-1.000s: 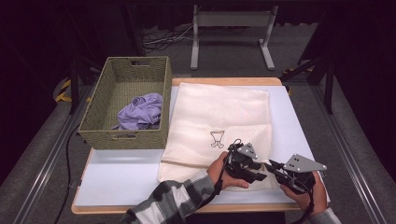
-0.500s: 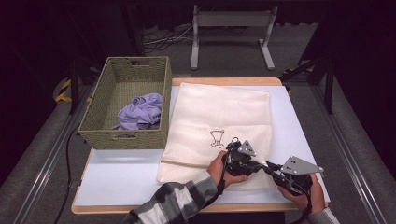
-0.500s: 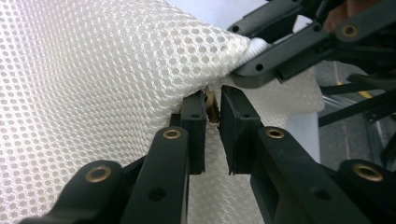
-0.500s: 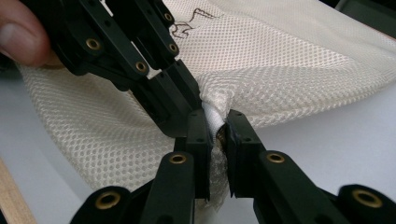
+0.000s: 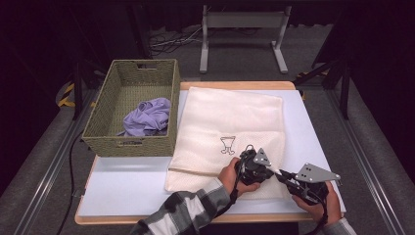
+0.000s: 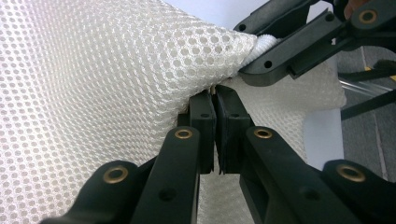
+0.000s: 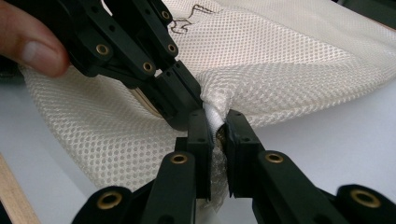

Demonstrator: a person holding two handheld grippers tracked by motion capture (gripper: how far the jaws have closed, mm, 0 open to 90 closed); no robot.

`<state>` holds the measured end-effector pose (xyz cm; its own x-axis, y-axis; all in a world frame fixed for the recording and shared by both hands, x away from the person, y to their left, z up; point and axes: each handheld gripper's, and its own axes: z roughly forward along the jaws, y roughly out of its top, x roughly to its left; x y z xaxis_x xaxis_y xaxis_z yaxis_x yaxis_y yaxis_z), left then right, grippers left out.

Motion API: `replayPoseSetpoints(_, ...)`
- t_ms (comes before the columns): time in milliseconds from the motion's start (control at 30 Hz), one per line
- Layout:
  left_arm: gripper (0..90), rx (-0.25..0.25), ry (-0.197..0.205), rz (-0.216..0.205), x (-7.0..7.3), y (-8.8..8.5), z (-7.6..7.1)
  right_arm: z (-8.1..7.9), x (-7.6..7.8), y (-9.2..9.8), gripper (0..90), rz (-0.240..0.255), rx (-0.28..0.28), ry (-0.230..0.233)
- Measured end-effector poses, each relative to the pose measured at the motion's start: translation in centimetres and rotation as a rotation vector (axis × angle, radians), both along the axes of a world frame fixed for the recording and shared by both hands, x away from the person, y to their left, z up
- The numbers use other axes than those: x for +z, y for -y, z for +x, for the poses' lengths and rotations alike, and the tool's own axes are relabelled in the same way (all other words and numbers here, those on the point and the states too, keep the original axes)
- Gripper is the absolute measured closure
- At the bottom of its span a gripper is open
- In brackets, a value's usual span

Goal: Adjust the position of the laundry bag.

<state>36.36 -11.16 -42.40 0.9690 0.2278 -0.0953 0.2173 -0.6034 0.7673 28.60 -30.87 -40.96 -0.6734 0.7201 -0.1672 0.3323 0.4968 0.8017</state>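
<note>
both forearms are being brought in from the near edge, the left one in a striped sleeve (image 5: pixel 181 215). the left gripper (image 5: pixel 275 171) is being held low in the left hand (image 5: pixel 235 172), its jaws having just been closing and now pinched together on mesh fabric. the right gripper (image 5: pixel 280 175), being held in the right hand (image 5: pixel 320 205), is being kept clamped on the same fabric, tip to tip with the left.

Bright table, dark surround, perhaps slightly soft.

Person wearing a black-and-white plaid sleeve (image 5: pixel 186 211), carrying two black grippers showing brass-coloured rivets (image 6: pixel 183 134), grey three-cornered top plates (image 5: pixel 313 173) and trailing black cables.
</note>
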Motion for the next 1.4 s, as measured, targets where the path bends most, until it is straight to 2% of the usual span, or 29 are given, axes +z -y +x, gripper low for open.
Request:
replayPoseSetpoints(100, 87.6, -0.014, -0.004, 0.005, 0.0, -0.2, 0.0, -0.1, 0.0, 0.1, 83.0, -0.001, -0.011, 0.007)
replayPoseSetpoints(267, 87.7, -0.030, 0.012, 0.018, 0.0, -0.3, 0.1, -0.1, 0.0, 0.1, 83.7, -0.006, -0.022, 0.014)
replayPoseSetpoints(500, 87.7, -0.048, -0.005, 0.024, -0.1, -0.6, 0.3, -0.1, 0.0, 0.4, 83.9, 0.006, -0.036, 0.022)
replayPoseSetpoints(1333, 87.7, -0.042, -0.016, 0.031, -0.7, -2.4, 0.4, -0.2, 0.1, 1.0, 84.0, 0.041, -0.074, 0.025)
replayPoseSetpoints(1400, 87.7, -0.043, -0.006, 0.041, -0.8, -2.7, 0.2, -0.2, 0.0, 1.0, 84.1, 0.041, -0.075, 0.025)
